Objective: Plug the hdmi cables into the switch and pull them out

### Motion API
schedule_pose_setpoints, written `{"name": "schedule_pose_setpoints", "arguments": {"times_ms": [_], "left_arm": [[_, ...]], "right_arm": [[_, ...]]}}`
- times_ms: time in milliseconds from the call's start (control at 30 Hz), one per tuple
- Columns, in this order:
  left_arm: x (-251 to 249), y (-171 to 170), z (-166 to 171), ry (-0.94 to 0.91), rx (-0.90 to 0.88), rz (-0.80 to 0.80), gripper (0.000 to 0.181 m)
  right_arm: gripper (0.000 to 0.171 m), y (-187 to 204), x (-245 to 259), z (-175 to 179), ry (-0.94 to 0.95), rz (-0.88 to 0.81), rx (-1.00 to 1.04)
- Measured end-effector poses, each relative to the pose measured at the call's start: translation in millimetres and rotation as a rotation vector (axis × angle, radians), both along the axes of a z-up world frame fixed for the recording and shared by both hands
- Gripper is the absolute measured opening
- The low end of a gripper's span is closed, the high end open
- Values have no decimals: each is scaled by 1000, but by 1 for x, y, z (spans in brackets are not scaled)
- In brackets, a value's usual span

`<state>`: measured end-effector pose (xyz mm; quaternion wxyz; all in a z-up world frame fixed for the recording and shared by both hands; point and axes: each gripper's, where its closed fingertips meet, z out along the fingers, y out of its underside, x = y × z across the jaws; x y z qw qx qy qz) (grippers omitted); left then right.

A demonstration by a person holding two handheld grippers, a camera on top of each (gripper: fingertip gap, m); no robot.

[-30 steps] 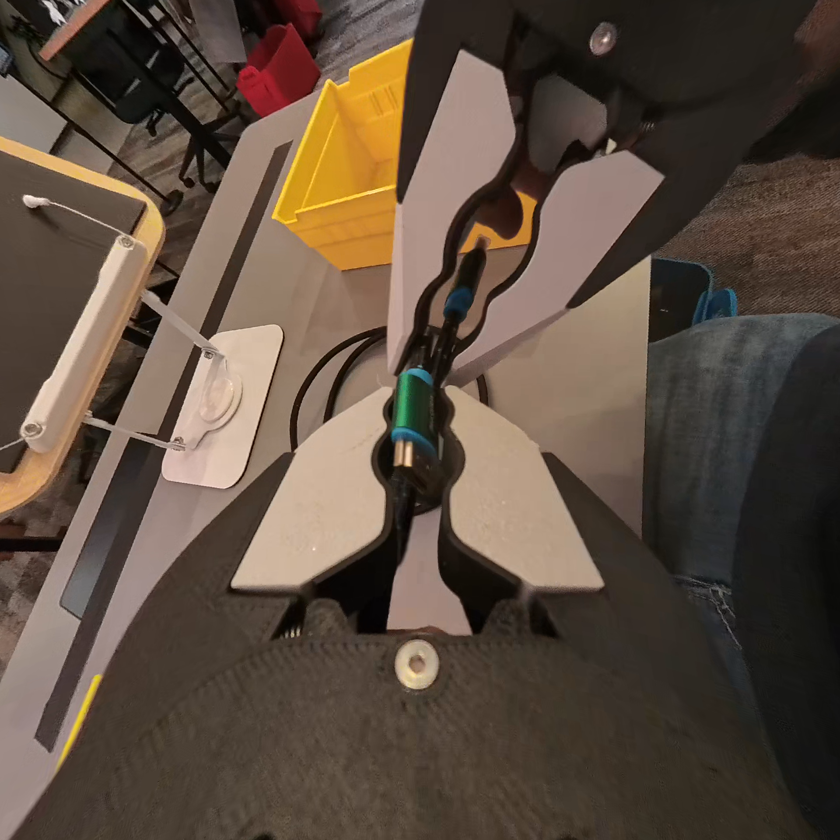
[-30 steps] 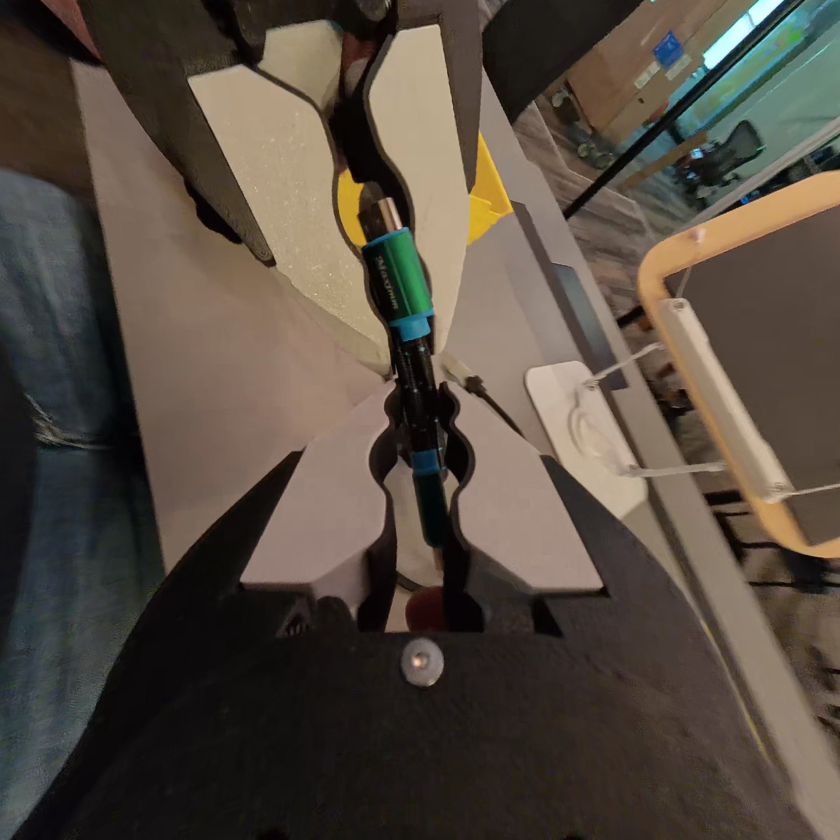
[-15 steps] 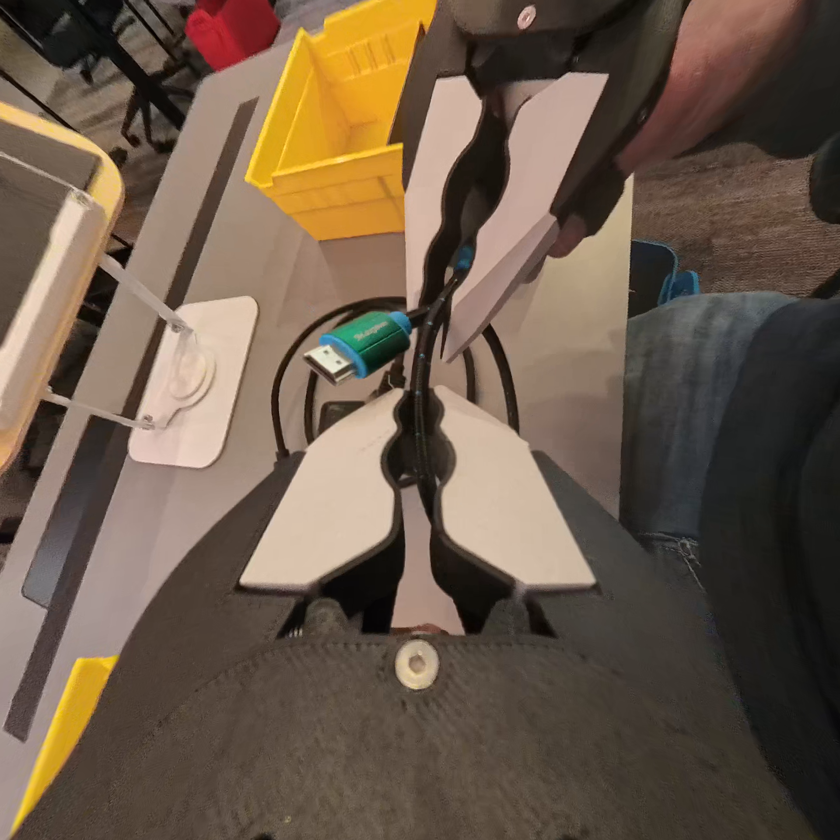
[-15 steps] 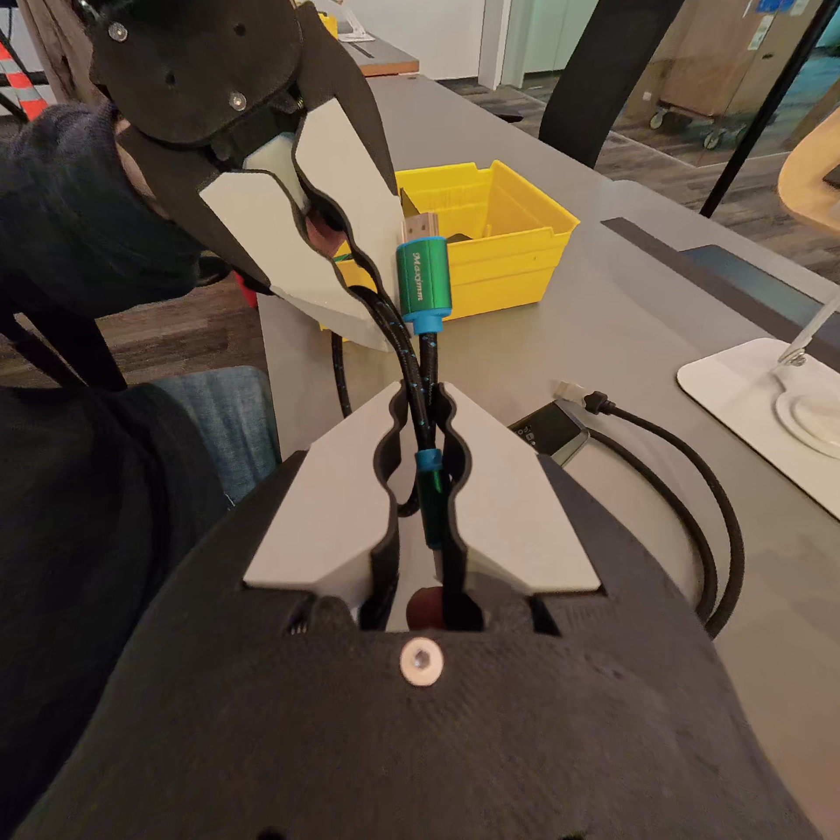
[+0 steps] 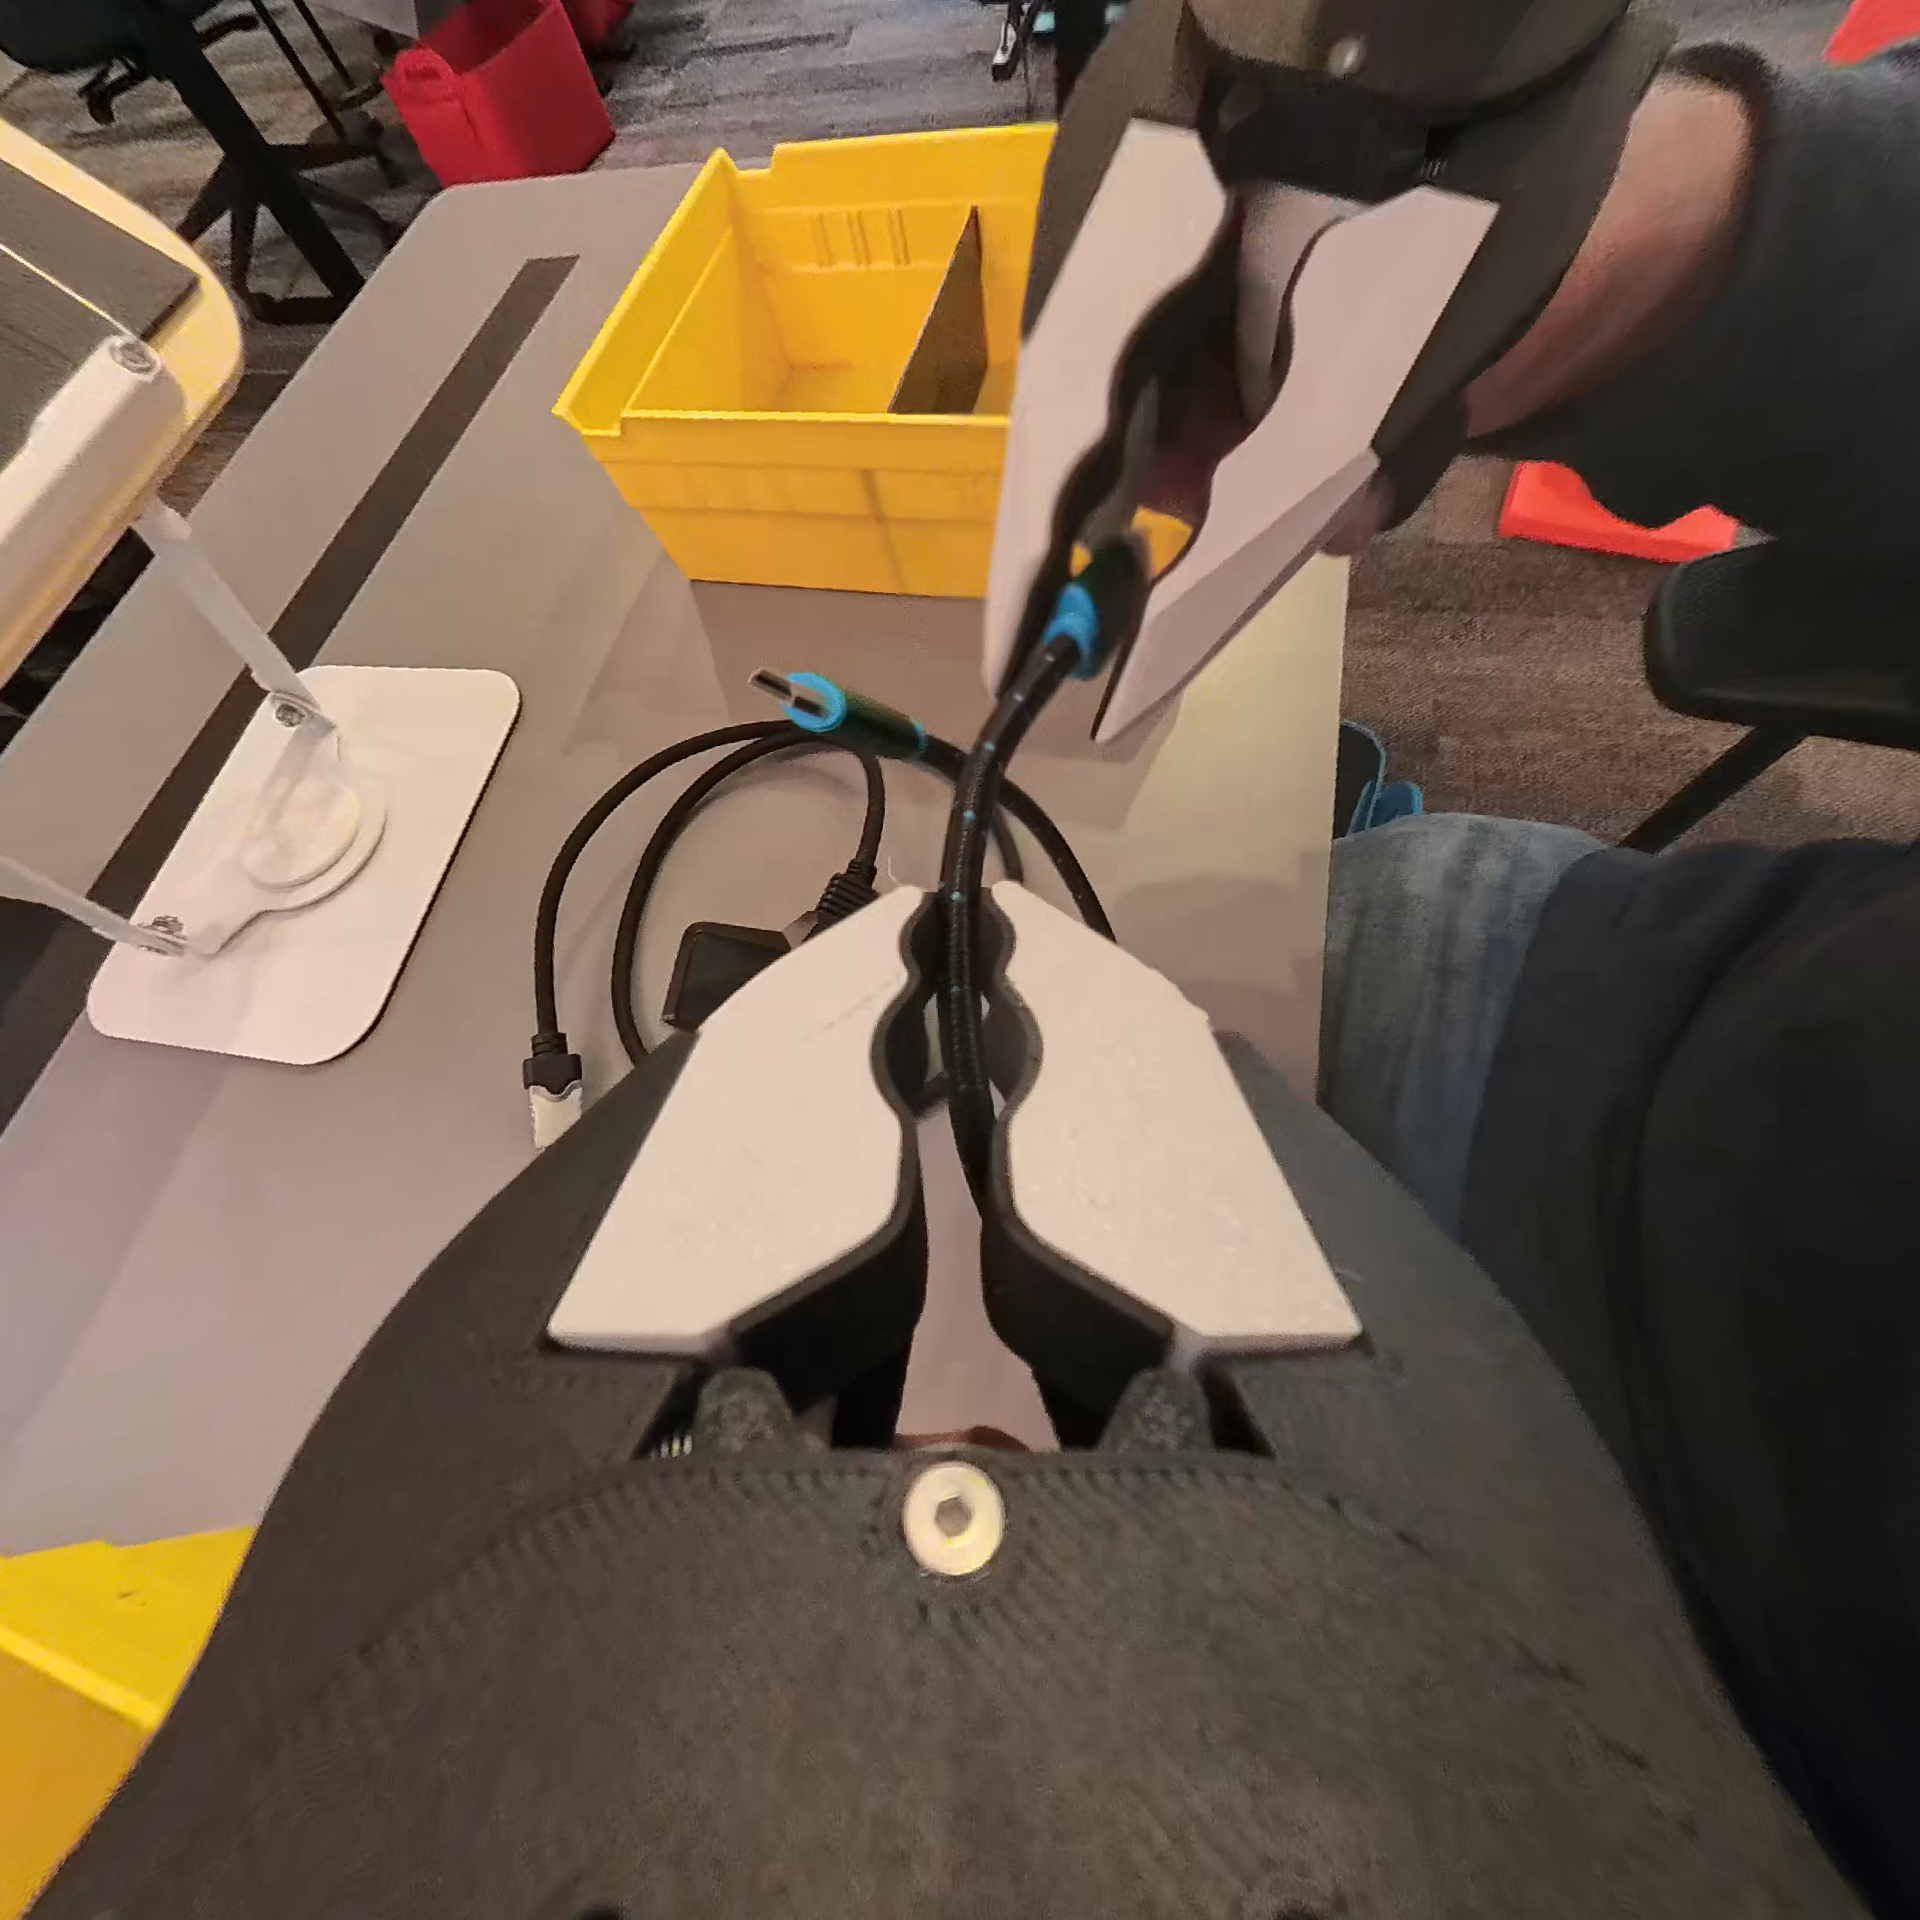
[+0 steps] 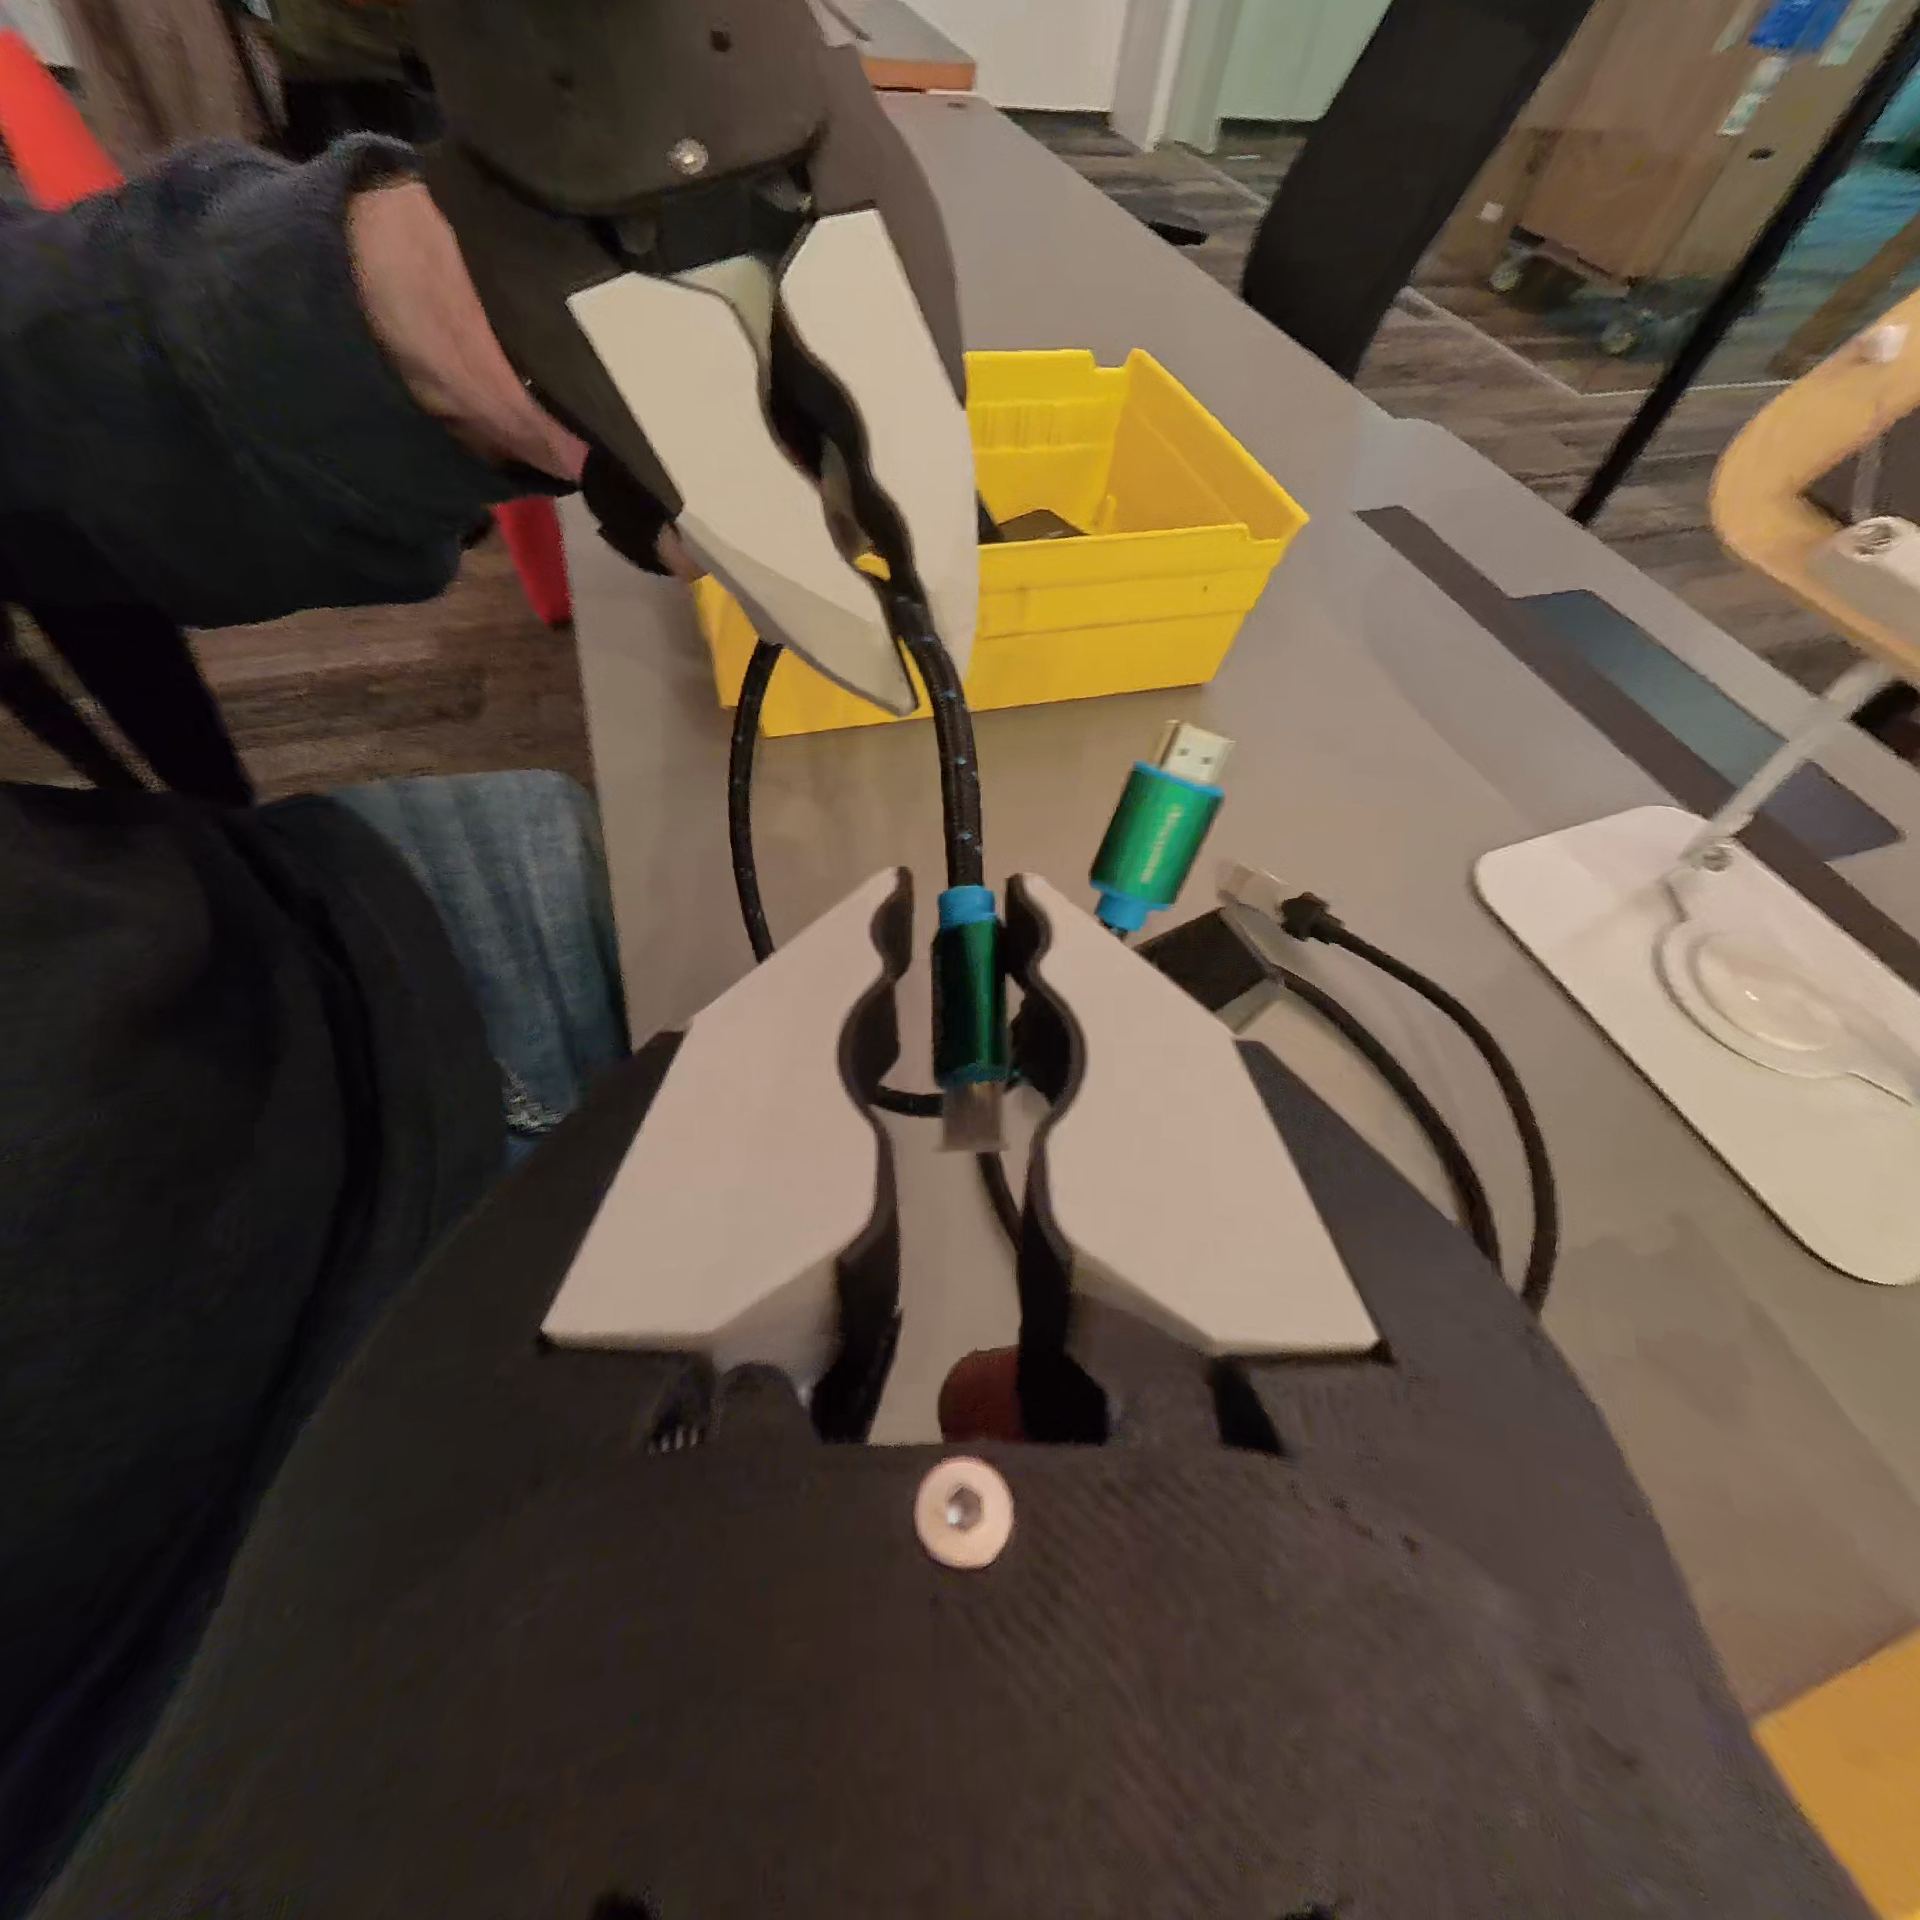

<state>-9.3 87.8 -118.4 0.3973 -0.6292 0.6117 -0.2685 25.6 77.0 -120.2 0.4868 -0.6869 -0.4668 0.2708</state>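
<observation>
A black braided HDMI cable (image 5: 961,831) has a green plug with a blue collar at each end. My left gripper (image 5: 956,899) is shut on the cable's middle, and also shows in the right wrist view (image 6: 928,675). My right gripper (image 6: 956,883) is shut on one green plug (image 6: 971,997), metal tip towards the camera; it also shows in the left wrist view (image 5: 1060,696). The other green plug (image 5: 842,712) lies loose on the table, also seen from the right (image 6: 1153,831). The black switch (image 6: 1210,961) lies on the table, partly hidden behind my fingers.
A yellow bin (image 5: 790,468) stands at the far end of the grey table (image 5: 312,1195). A white stand base (image 5: 301,862) sits at the left. A second black cable with a silver plug (image 5: 551,1086) loops beside the switch. A person's legs are at the table's right edge. The grippers' ends are close to 5 cm from one another.
The two grippers have drawn apart. The left gripper let the cable slide through; the green plug it held now lies on the table. The right gripper still holds its plug.
</observation>
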Motion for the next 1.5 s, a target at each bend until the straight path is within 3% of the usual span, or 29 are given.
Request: {"name": "schedule_pose_setpoints", "arguments": {"times_ms": [33,233,433,533,667,733,867,933,1000,1067,1133,1233,1333,1500], "left_arm": [[0,-1,2,-13,-18,-7,6],[-3,-5,5,-28,-23,-47,6],[5,-8,17,21,222,-67,23],[10,-21,2,157,246,-126,16],[5,-20,3,134,189,-130,8],[1,-16,4,122,150,-119,15],[-6,-16,-1,130,88,-133,47],[-2,-17,-3,108,75,-139,39],[2,-20,-4,81,41,-157,11],[1,-14,-3,50,21,-123,7],[-1,-12,-3,38,-21,-118,6],[-6,-5,-4,44,-36,-89,6],[-7,-2,-2,13,-71,-84,6],[-8,-3,13,-57,-103,-96,6]], "right_arm": [[11,-1,0,1,6,8,-1],[9,-6,-4,12,96,53,-88],[9,-14,-21,0,-5,158,-156],[9,-16,-33,-1,-49,211,-141],[9,-12,-38,3,-46,251,-120],[9,-11,-39,4,-34,260,-122],[8,-10,-42,15,54,280,-119],[8,-12,-44,19,94,300,-123],[9,-10,-45,18,107,295,-119],[8,-5,-45,22,154,271,-123],[14,0,-44,27,192,240,-121],[38,6,-33,35,218,180,-79],[51,13,-18,19,109,80,-59],[54,25,-15,-17,-30,-7,-77]]}}
